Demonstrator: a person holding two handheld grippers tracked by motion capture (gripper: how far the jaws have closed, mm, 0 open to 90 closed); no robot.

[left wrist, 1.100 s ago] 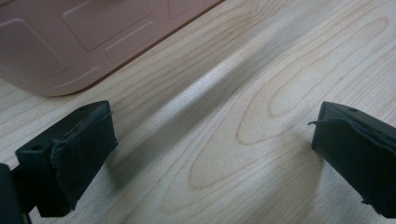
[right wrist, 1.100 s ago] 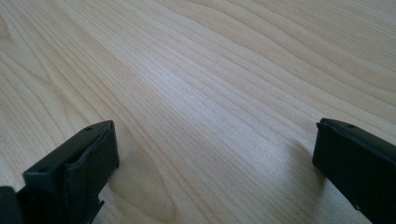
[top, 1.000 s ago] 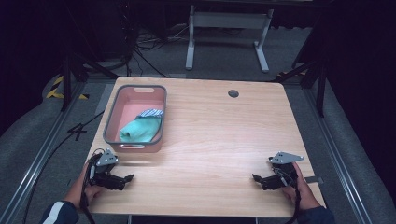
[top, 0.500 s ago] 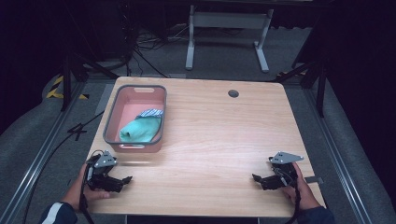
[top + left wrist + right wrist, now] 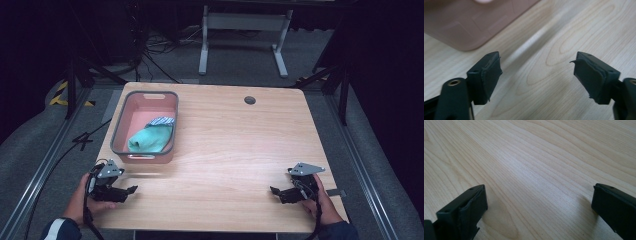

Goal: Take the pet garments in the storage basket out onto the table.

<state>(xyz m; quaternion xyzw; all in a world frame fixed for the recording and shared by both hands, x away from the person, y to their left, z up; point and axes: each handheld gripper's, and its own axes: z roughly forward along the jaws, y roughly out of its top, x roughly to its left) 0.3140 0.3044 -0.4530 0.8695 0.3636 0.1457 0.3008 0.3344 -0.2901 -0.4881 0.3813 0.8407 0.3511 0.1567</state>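
Note:
My left gripper [image 5: 129, 190] rests low over the table's front left corner, held by a hand, pointing right. In the left gripper view its jaws [image 5: 537, 58] stand apart over bare wood. They have just been closing, with nothing between them. My right gripper [image 5: 274, 191] sits near the front right corner and points left; its jaws [image 5: 539, 187] are wide open above the wood. A pink bin [image 5: 118, 132] stands just beyond the left gripper, with its wall [image 5: 461, 25] close ahead. Inside it lie a teal cloth [image 5: 150, 139] and a striped cloth [image 5: 162, 120].
The wooden table [image 5: 235, 150] has a round cable hole [image 5: 250, 100] near its far edge. Bare wood lies between the two grippers. Beyond the table are a dark floor, cables and a metal stand [image 5: 242, 30].
My left gripper has edged slightly toward the table's left edge. The right gripper and the bin with its cloths have not moved.

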